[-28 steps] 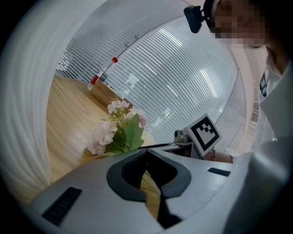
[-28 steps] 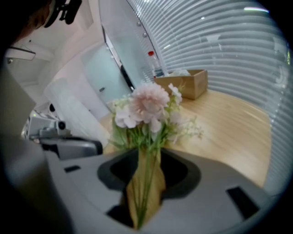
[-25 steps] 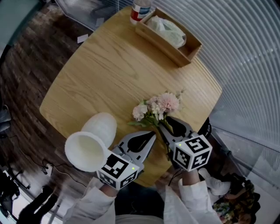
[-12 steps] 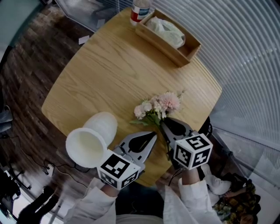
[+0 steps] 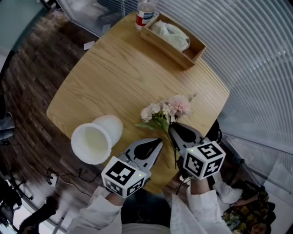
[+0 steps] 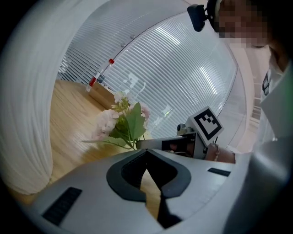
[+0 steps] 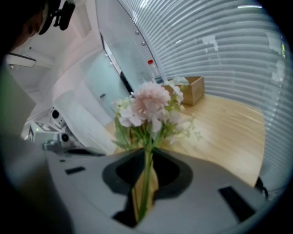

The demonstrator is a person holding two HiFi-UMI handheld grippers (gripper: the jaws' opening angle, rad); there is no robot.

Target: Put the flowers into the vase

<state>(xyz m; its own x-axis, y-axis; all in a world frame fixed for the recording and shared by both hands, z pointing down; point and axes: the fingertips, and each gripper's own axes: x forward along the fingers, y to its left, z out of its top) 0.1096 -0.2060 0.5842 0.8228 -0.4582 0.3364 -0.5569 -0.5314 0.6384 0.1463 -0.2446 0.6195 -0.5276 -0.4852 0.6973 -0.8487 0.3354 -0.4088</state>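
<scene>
A small bunch of pink and white flowers (image 5: 167, 109) lies on the wooden table (image 5: 119, 68) near its front edge. My right gripper (image 5: 172, 129) has just been closing, and its jaws now pinch the green stems (image 7: 145, 176). The blooms (image 7: 149, 103) stick out beyond the tips. A tall white vase (image 5: 95, 139) stands at the table's near left edge with its mouth up. It fills the left of the left gripper view as the vase wall (image 6: 27, 105). My left gripper (image 5: 159, 142) hovers between vase and flowers, jaws shut and empty (image 6: 146, 151).
A wooden tray (image 5: 196, 51) with a crumpled white bag in it sits at the table's far edge, next to a water bottle (image 5: 145, 11). A ribbed glass wall (image 5: 256, 68) runs along the right. Dark wood floor with cables lies to the left.
The right gripper's jaws have closed onto the flower stems. The flowers and the left gripper have stayed nearly in place.
</scene>
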